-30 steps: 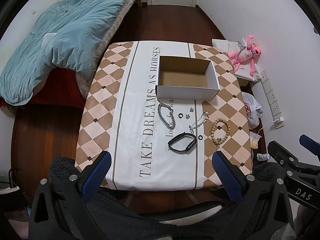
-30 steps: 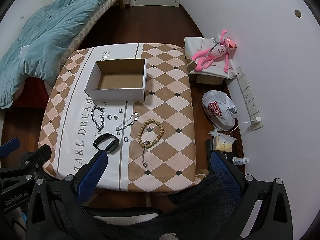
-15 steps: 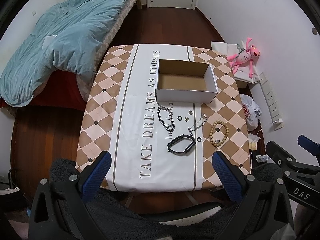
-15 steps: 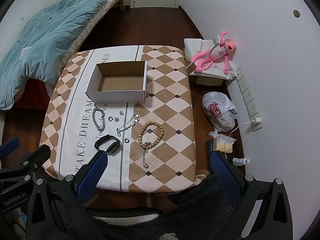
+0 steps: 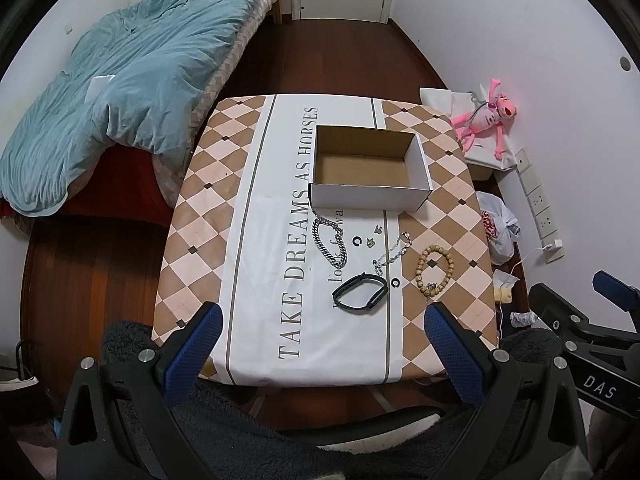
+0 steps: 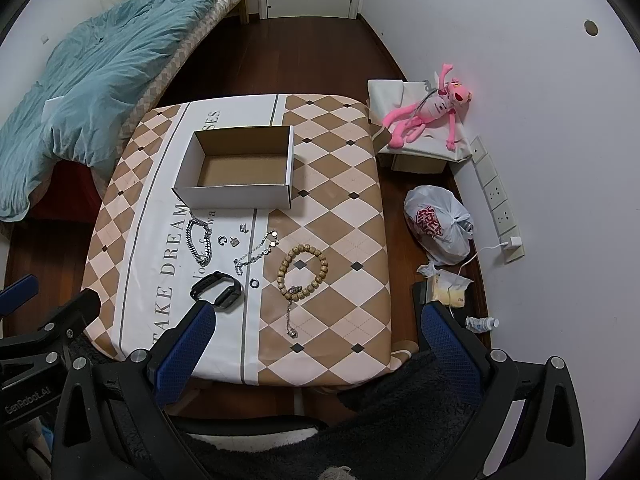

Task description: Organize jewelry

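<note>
An open, empty cardboard box (image 5: 370, 168) (image 6: 240, 172) stands on the table. In front of it lie a thick silver chain (image 5: 330, 240) (image 6: 199, 240), a thin silver bracelet (image 5: 394, 250) (image 6: 256, 250), a black wristband (image 5: 360, 292) (image 6: 218, 289), a wooden bead bracelet (image 5: 436, 270) (image 6: 303, 270), a small pendant chain (image 6: 291, 318) and a few small rings and charms (image 5: 370, 240). My left gripper (image 5: 324, 354) and right gripper (image 6: 312, 354) are both open and empty, held high above the table's near edge.
The table wears a checked cloth (image 5: 208, 216). A bed with a teal duvet (image 5: 120, 80) is to the left. On the right floor are a pink plush toy (image 6: 424, 116), a plastic bag (image 6: 438, 224) and a power strip (image 6: 498, 200).
Both grippers have drawn slightly back and up, so the table looks a little smaller and lower in the views. Nothing on the table has moved.
</note>
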Motion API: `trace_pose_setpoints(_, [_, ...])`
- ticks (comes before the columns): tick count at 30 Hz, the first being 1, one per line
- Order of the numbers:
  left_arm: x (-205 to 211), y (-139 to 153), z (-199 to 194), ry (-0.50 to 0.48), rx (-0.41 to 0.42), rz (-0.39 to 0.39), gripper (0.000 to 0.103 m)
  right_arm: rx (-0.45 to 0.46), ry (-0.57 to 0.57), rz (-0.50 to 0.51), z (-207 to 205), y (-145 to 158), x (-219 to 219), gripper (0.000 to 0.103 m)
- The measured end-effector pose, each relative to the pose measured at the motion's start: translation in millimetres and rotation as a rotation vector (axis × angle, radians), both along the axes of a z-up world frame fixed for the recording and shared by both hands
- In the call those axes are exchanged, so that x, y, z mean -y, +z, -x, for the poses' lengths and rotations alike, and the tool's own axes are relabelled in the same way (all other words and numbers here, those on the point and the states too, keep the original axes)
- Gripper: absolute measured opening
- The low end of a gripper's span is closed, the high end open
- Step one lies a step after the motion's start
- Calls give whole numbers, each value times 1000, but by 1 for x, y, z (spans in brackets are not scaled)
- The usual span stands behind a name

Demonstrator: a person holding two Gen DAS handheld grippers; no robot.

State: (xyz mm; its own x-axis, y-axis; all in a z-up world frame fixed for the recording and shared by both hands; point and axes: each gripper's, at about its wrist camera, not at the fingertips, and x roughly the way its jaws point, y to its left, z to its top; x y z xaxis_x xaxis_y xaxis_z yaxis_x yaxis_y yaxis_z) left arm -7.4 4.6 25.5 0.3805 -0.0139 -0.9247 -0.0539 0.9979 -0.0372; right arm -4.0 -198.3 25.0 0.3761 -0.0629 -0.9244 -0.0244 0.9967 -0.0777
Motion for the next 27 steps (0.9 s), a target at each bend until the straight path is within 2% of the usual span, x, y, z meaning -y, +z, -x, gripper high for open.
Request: trace_pose_setpoints(27, [0,3,2,0,9,3,103,7,1,-4,1,5,0,103])
